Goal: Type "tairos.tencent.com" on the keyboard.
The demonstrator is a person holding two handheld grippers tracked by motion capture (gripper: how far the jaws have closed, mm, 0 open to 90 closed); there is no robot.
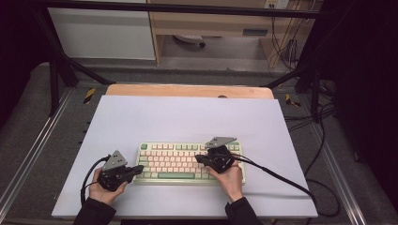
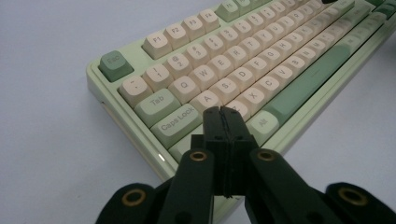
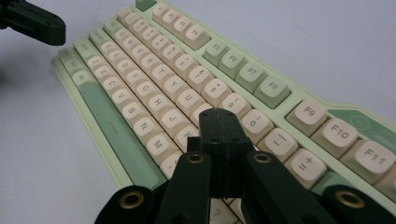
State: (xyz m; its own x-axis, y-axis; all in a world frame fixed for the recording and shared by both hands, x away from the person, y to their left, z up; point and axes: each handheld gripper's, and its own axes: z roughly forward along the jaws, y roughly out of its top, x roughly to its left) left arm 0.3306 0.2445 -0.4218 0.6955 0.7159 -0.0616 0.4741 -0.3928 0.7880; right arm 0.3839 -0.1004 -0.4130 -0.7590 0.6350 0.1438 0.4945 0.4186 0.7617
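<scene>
A pale green keyboard (image 1: 174, 161) with cream and green keys lies on the white mat, near its front. My left gripper (image 1: 141, 168) is shut and empty, and its tip hovers at the keyboard's front left corner. In the left gripper view the closed jaws (image 2: 223, 113) point at the keyboard (image 2: 261, 60) near the Caps Lock and Alt keys. My right gripper (image 1: 197, 158) is shut too, over the right half of the keys. In the right gripper view its tip (image 3: 219, 114) sits above the keyboard (image 3: 154, 70) by the number row; whether it touches a key I cannot tell.
The white mat (image 1: 187, 117) covers a wooden table (image 1: 187, 90). A black cable (image 1: 281, 178) trails right from the right gripper across the mat. Dark frame bars and more cables stand beyond the table's edges. The left gripper (image 3: 32, 23) shows at the top left of the right gripper view.
</scene>
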